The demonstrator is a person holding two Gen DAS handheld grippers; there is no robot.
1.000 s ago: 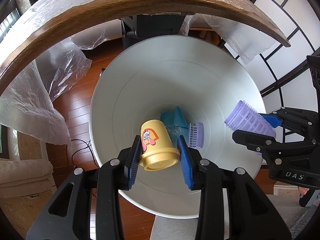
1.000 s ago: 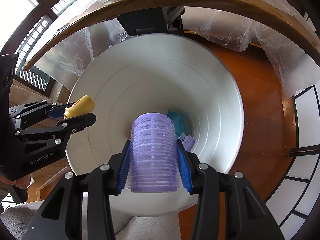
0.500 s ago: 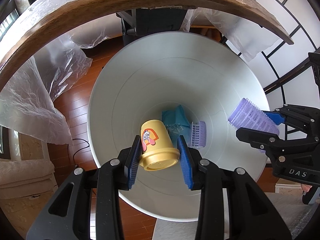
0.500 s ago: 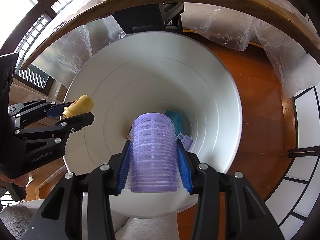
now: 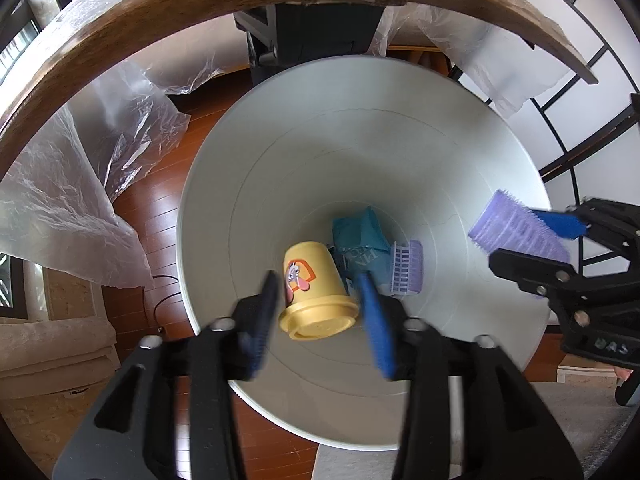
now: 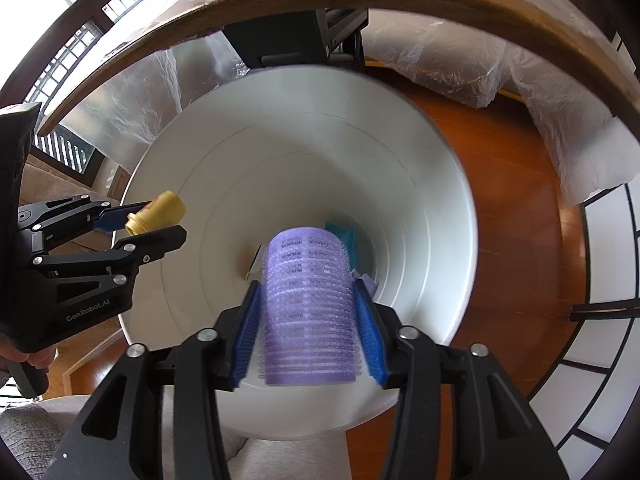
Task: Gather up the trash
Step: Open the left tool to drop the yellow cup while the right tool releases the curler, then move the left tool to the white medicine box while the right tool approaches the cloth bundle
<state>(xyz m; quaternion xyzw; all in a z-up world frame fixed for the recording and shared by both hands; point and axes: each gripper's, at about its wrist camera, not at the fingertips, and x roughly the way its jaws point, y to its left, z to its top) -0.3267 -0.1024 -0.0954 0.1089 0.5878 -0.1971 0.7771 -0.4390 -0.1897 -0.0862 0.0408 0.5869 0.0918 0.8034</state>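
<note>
Both grippers hang over the mouth of a white trash bin (image 5: 248, 184) (image 6: 432, 208). My left gripper (image 5: 320, 312) has its jaws spread apart; the yellow cup (image 5: 314, 290) with a cartoon face sits between the blurred pads, gaps on both sides. It also shows in the right wrist view (image 6: 158, 212). My right gripper (image 6: 306, 328) is shut on a purple hair roller (image 6: 308, 308), seen from the left wrist view (image 5: 516, 232). A teal packet (image 5: 360, 244) and a small purple roller (image 5: 406, 268) lie on the bin's bottom.
A wooden table edge (image 5: 160, 12) draped in clear plastic sheet (image 5: 60, 200) arches above the bin. Red-brown wood floor (image 6: 520, 240) surrounds the bin. A black stand (image 5: 312, 36) is behind it. A paper-panel screen (image 6: 600, 340) is at the right.
My left jaws have sprung apart from the yellow cup, which they gripped before. The right gripper still holds the purple roller, its jaws slightly blurred.
</note>
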